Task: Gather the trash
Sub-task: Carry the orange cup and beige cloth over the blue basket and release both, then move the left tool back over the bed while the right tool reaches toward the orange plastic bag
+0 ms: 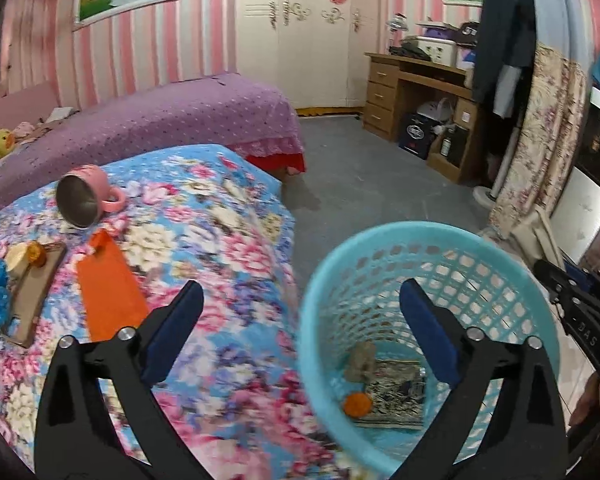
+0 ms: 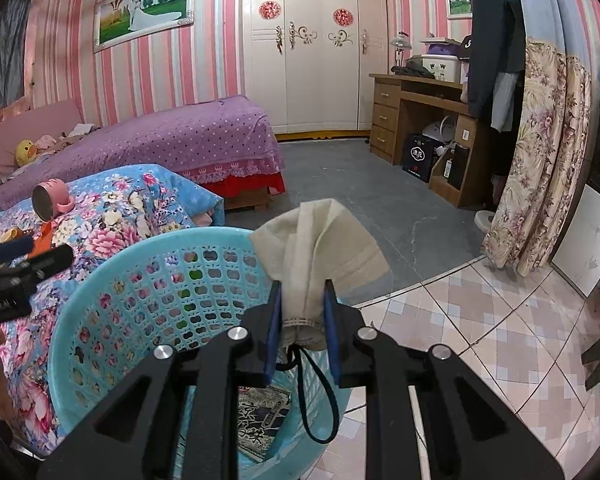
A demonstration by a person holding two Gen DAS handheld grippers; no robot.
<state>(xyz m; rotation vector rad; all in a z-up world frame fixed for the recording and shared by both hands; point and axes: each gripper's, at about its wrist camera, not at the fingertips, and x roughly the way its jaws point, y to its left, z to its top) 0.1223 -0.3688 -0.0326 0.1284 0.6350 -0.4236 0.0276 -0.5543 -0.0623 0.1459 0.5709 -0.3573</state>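
Cream cloth pouch (image 2: 318,248): clamped between the right gripper (image 2: 300,312) fingers, held above the basket rim.
Turquoise basket (image 1: 384,252): stood beside the floral bedspread (image 1: 228,240); wrapper and orange scrap inside.
Left gripper (image 1: 300,312): spread wide, nothing held.

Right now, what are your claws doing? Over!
Right claw shut on cloth pouch, above blue basket. Left claw open, empty. Basket already holds trash. Nothing in the way.

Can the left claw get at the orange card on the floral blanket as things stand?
Probably yes. The left claw is open and empty, and the orange card lies flat and uncovered on the floral blanket, just left of it. The blue basket sits to the other side.
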